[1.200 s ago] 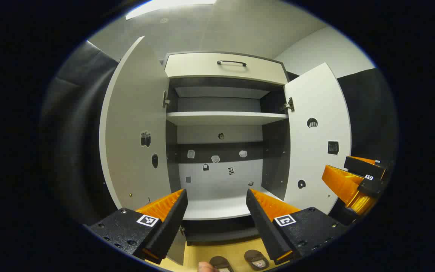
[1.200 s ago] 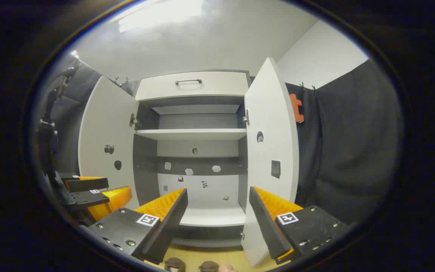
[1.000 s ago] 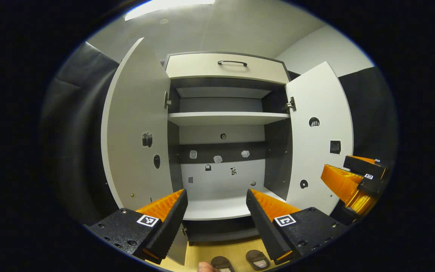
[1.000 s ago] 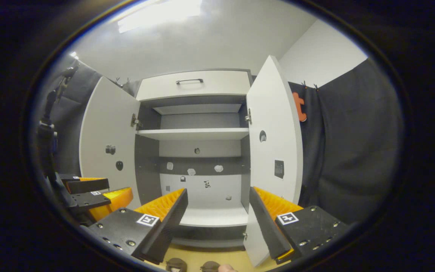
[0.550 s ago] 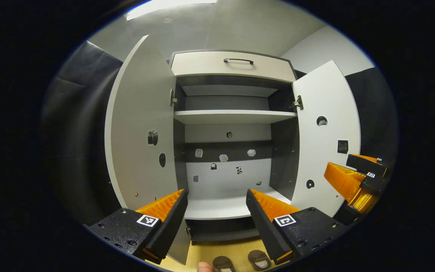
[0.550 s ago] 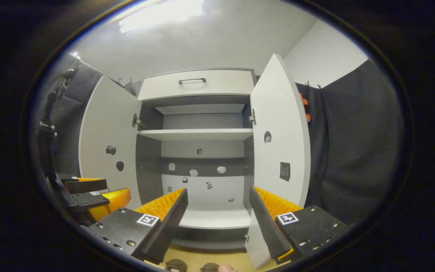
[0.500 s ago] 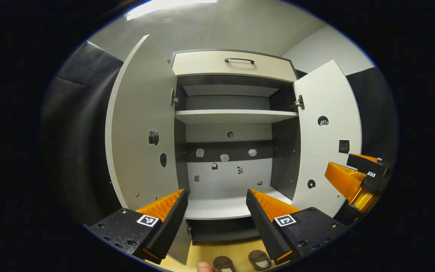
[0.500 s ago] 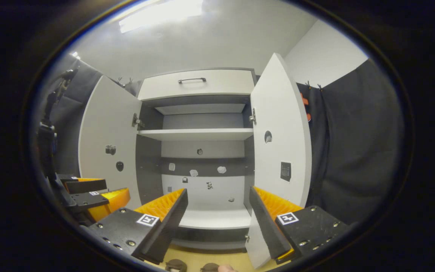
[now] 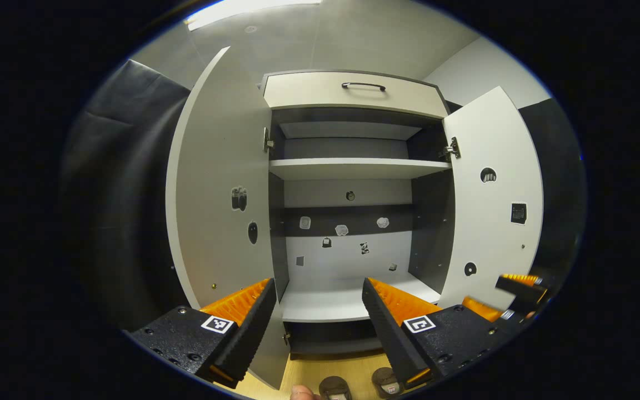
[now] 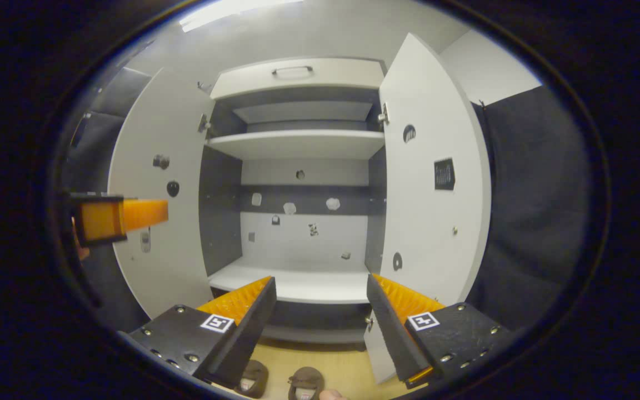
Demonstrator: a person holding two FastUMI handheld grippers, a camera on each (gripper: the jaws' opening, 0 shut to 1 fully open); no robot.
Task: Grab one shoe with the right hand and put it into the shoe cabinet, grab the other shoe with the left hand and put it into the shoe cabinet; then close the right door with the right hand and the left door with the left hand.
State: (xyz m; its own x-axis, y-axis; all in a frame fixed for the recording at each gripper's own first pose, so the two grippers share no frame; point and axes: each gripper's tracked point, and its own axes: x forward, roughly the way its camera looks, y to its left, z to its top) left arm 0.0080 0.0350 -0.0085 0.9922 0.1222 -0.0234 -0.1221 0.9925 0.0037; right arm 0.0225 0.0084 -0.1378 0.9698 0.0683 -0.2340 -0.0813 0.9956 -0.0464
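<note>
On the far left of the left gripper view I saw dark booth cloth [image 9: 114,194], and next to it the left door [image 9: 223,183] of the shoe cabinet [image 9: 353,91] swung wide open. My left gripper [image 9: 317,316] sat at the bottom of that view with its fingers spread apart and nothing between them. Past them lay the bare lower shelf [image 9: 342,303] and, higher up, the upper shelf [image 9: 353,166], also bare, with small stickers [image 9: 342,229] dotted over the back panel. On the wooden floor [image 9: 309,369] just in front of the cabinet stood two brown shoes side by side: the left shoe [image 9: 335,387] and the right shoe [image 9: 385,380], both outside the cabinet. Further right the right door [image 9: 498,194] also stood open, and at the edge I caught part of the other gripper near that door.

In the right gripper view, the other gripper showed at the far left in front of the left door [image 10: 159,166]. The cabinet interior came next, with its drawer [image 10: 298,75] on top. My right gripper [image 10: 320,316] was low in the view, fingers held wide and gripping nothing. Both shoes [image 10: 253,379] [image 10: 305,382] lay on the floor beneath it, close together. The right door [image 10: 436,183] stood open just beyond the right finger.
</note>
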